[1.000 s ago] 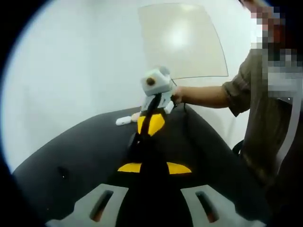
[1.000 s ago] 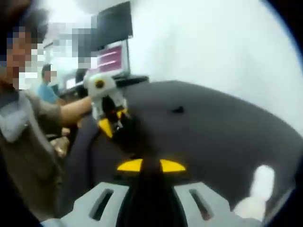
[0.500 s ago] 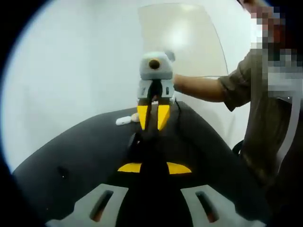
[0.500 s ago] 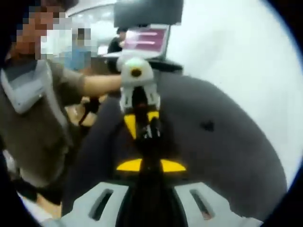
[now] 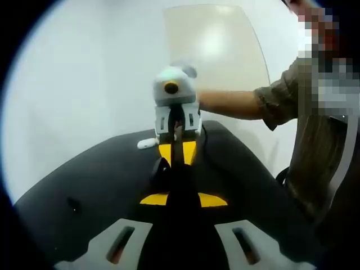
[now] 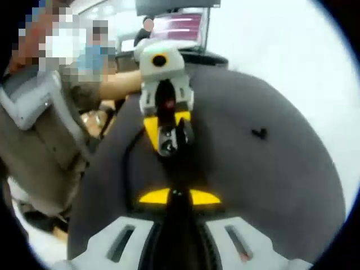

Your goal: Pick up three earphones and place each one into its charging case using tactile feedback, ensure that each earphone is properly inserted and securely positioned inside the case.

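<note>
My left gripper (image 5: 179, 169) is shut on a small black glossy charging case (image 5: 160, 169). From the right gripper view that case (image 6: 168, 142) sits between the left gripper's (image 6: 167, 138) yellow jaws. My right gripper (image 6: 175, 163) faces the left one tip to tip, its jaws drawn together and reaching the case. I cannot make out what, if anything, is between them. In the left gripper view the right gripper (image 5: 178, 154) hangs just beyond the case. A small white earphone piece (image 5: 147, 143) lies on the black table (image 5: 95, 180), and a tiny black piece (image 6: 259, 133) lies apart from it.
The round black table (image 6: 281, 185) ends at a white wall on one side. A person in an olive shirt (image 5: 315, 129) stands at the table's edge, an arm stretched out behind the right gripper. Monitors (image 6: 177, 25) and other people are in the background.
The right gripper has swung round to face the left one squarely and come closer, until the tips meet at the black case. The right gripper view has turned toward the table centre.
</note>
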Motion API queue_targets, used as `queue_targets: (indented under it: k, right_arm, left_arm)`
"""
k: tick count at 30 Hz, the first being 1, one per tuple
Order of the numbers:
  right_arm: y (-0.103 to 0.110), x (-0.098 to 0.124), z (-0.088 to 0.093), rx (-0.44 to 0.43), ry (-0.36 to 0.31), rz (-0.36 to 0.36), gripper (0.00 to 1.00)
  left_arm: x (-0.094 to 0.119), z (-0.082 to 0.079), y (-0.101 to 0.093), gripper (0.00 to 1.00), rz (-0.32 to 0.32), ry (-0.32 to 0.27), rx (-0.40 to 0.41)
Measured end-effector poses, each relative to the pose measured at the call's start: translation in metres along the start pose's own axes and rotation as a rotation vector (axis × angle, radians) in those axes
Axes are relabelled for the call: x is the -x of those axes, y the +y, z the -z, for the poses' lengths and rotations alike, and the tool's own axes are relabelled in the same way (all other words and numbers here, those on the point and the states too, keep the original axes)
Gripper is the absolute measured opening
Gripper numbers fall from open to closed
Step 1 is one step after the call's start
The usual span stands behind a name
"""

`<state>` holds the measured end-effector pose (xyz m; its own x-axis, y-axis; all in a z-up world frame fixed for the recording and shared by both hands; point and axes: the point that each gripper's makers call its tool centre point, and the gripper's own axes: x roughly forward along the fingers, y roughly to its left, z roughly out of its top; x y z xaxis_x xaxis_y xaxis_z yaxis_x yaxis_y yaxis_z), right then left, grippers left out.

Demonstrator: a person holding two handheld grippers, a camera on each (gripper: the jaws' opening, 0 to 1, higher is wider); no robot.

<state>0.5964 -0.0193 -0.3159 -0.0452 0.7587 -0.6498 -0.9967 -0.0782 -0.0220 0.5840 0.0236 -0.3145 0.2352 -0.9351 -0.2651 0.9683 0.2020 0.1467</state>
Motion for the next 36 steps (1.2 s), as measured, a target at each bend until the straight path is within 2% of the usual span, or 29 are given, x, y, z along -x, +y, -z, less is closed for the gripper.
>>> queue_targets:
  k: [3, 7, 9, 11, 13, 15, 16, 18, 19, 20, 22, 26, 29, 32, 33, 36]
  right_arm:
    - [-0.004, 0.009, -0.010, -0.046, -0.104, 0.032, 0.14]
    - [-0.016, 0.026, -0.023, -0.079, -0.248, 0.135, 0.14]
    - [-0.018, 0.032, -0.034, -0.069, -0.327, 0.187, 0.14]
    - [-0.017, 0.039, -0.050, 0.011, -0.425, 0.279, 0.14]
    - [-0.009, 0.039, -0.064, 0.165, -0.473, 0.388, 0.14]
    - [0.004, 0.032, -0.072, 0.262, -0.489, 0.413, 0.14]
    - [0.008, 0.028, -0.076, 0.281, -0.507, 0.423, 0.14]
    - [0.009, 0.019, -0.074, 0.320, -0.493, 0.462, 0.14]
    - [0.006, 0.015, -0.070, 0.334, -0.464, 0.489, 0.14]
    - [0.001, 0.014, -0.069, 0.354, -0.461, 0.531, 0.14]
    - [0.000, 0.008, -0.065, 0.358, -0.459, 0.538, 0.14]
    - [-0.001, 0.009, -0.066, 0.351, -0.498, 0.541, 0.14]
    - [-0.003, 0.011, -0.065, 0.432, -0.472, 0.604, 0.14]
    - [0.005, 0.005, -0.066, 0.509, -0.452, 0.607, 0.14]
    - [0.006, 0.004, -0.067, 0.570, -0.447, 0.626, 0.14]
    - [0.002, 0.002, -0.063, 0.635, -0.389, 0.683, 0.14]
  left_arm:
    - [0.000, 0.000, 0.000, 0.15, 0.000, 0.000, 0.000]
    - [0.000, 0.000, 0.000, 0.15, -0.001, 0.000, -0.001]
    - [0.000, 0.000, 0.000, 0.15, -0.001, 0.001, 0.000]
    - [0.000, 0.000, 0.000, 0.15, -0.002, 0.001, -0.001]
    - [0.000, 0.000, 0.000, 0.15, -0.002, 0.001, -0.002]
    - [0.000, 0.000, 0.000, 0.15, -0.002, 0.002, -0.002]
    - [0.000, 0.000, 0.000, 0.15, -0.003, 0.002, -0.003]
    - [0.000, 0.000, 0.000, 0.15, -0.004, 0.002, -0.005]
    - [0.000, 0.000, 0.000, 0.15, -0.004, 0.002, -0.006]
    - [0.000, 0.000, 0.000, 0.15, -0.005, 0.002, -0.006]
    - [0.001, 0.000, 0.000, 0.15, -0.005, 0.002, -0.006]
    - [0.001, 0.000, 0.000, 0.15, -0.004, 0.002, -0.005]
    - [0.001, 0.000, 0.000, 0.15, -0.004, 0.002, -0.005]
    - [0.000, 0.000, 0.000, 0.15, -0.004, 0.002, -0.006]
    - [0.000, 0.000, 0.000, 0.15, -0.004, 0.002, -0.006]
    - [0.000, 0.000, 0.000, 0.15, -0.004, 0.002, -0.006]
